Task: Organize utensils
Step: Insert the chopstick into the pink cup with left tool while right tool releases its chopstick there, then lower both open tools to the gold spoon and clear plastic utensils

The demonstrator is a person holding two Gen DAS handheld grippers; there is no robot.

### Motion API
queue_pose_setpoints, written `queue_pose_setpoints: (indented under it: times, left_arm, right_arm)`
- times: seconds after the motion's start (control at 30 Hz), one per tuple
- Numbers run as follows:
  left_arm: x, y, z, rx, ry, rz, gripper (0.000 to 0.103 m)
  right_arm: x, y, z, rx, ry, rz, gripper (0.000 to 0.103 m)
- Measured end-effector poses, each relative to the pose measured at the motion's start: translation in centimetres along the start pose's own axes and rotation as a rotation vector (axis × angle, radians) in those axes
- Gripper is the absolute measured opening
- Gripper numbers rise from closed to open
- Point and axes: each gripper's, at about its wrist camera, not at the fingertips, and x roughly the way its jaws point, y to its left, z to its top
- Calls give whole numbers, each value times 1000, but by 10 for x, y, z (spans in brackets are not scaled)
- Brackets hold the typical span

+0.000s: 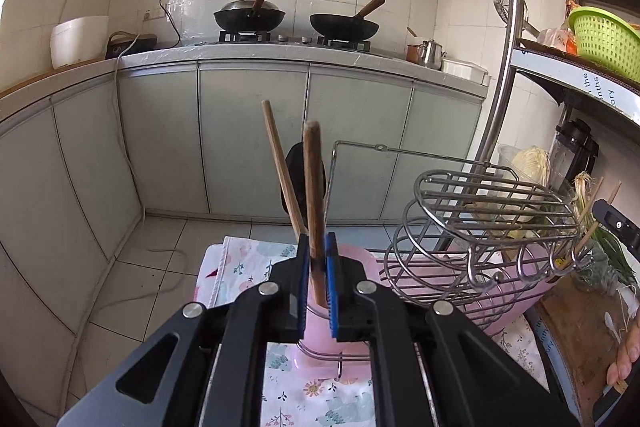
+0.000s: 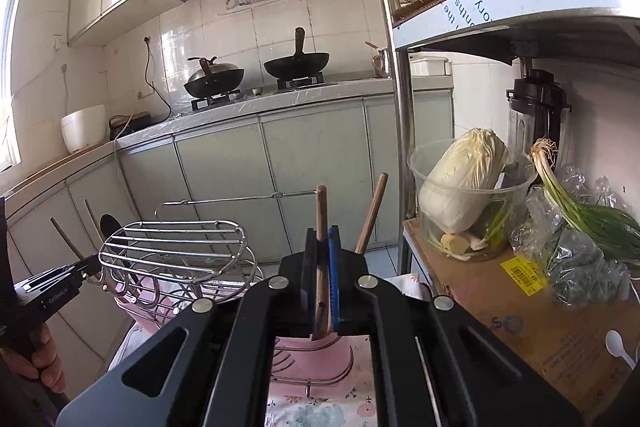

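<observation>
Utensils: left gripper [image 1: 316, 269] jaws clamped a wooden handle [image 1: 313, 187] | right gripper [image 2: 322, 267] jaws clamped another handle [image 2: 321, 251] | step: lowering both into pink holder [image 1: 352, 267] | next: likely seat, then release.

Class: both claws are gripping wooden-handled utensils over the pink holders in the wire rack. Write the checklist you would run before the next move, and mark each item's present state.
1. Left claw shut on its wooden handle: ok.
2. Right claw shut on its wooden handle: ok.
3. Pink holder lies below the left claw: ok.
4. Pink cup lies below the right claw: ok.
5. Utensil ends seated at the bottom: cannot tell, hidden.
6. Wire rack upright between the claws: ok.
</observation>
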Motion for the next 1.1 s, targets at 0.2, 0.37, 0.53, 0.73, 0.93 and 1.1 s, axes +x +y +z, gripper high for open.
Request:
queue_pose_setpoints:
  times: [0.2,0.37,0.53,0.73,0.93,1.1]
  left_arm:
    - [-11,6,-4,-29,-2,16,35]
    - [-25,14,-5,-72,-4,-6,38]
    - [-44,16,-13,-87,-13,-31,38]
    - [-64,11,-33,-81,-1,-54,38]
    - [-69,3,-61,-79,71,-95,38]
    - [-59,-10,-87,-59,171,-129,38]
  right_arm:
    - [-4,5,2,-25,20,6,9]
    - [-20,5,6,-12,-12,15,42]
    - [-39,10,7,-31,-39,10,42]
    - [-60,12,-10,-19,-42,14,42]
    - [-67,7,-51,51,44,54,42]
    - [-55,3,-92,76,188,74,42]
